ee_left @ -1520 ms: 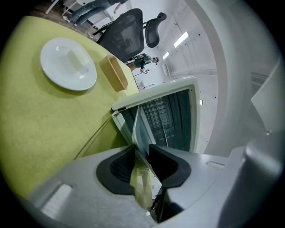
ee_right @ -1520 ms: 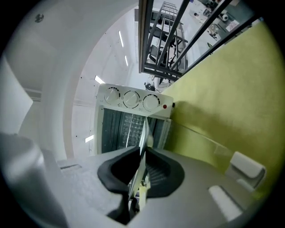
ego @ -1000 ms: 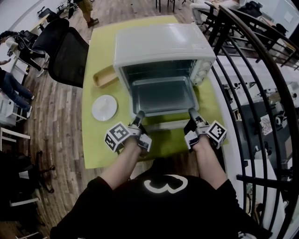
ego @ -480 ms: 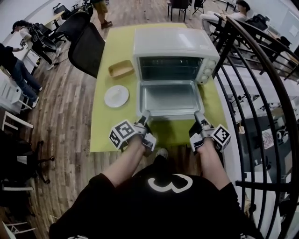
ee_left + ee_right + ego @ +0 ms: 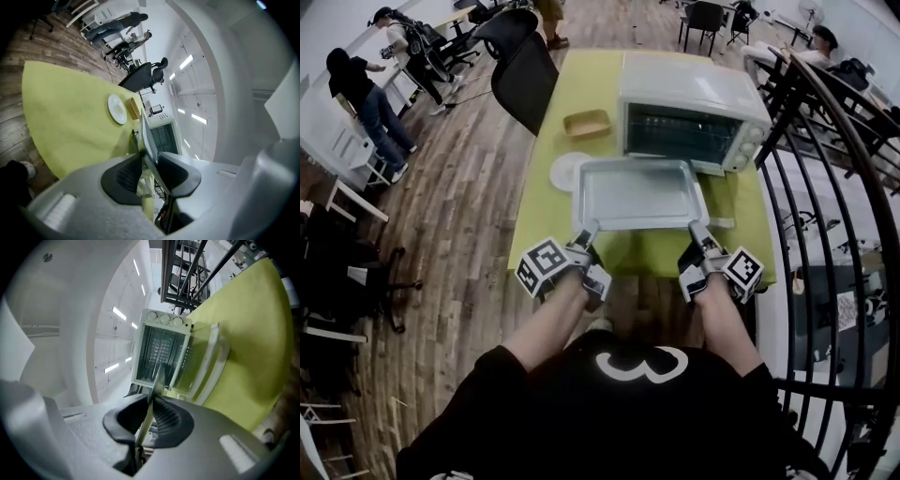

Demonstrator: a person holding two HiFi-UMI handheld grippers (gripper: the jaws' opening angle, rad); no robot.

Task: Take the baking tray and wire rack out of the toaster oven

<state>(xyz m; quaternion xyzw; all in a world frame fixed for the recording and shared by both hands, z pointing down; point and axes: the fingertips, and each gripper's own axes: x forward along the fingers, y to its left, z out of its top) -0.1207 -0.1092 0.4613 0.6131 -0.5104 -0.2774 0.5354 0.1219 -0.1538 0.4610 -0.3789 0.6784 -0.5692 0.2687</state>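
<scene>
My left fingers (image 5: pixel 587 232) and right fingers (image 5: pixel 697 230) clamped on the baking tray's (image 5: pixel 639 192) near corners, tray above the counter (image 5: pixel 581 84) before the toaster oven (image 5: pixel 694 98), white plate (image 5: pixel 563 172) and wooden dish (image 5: pixel 588 123) at its left.

Grey baking tray (image 5: pixel 639 194) outside toaster oven (image 5: pixel 694 98)

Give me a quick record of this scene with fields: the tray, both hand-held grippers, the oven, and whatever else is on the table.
baking tray: out of the oven, held in front of its open mouth, over the table
left hand-held gripper: shut on the tray's near rim, left corner
right hand-held gripper: shut on the near rim, right corner
toaster oven: far end of the table, door folded down
also on table: white plate, partly hidden by the tray's left edge; wooden dish beyond it
</scene>
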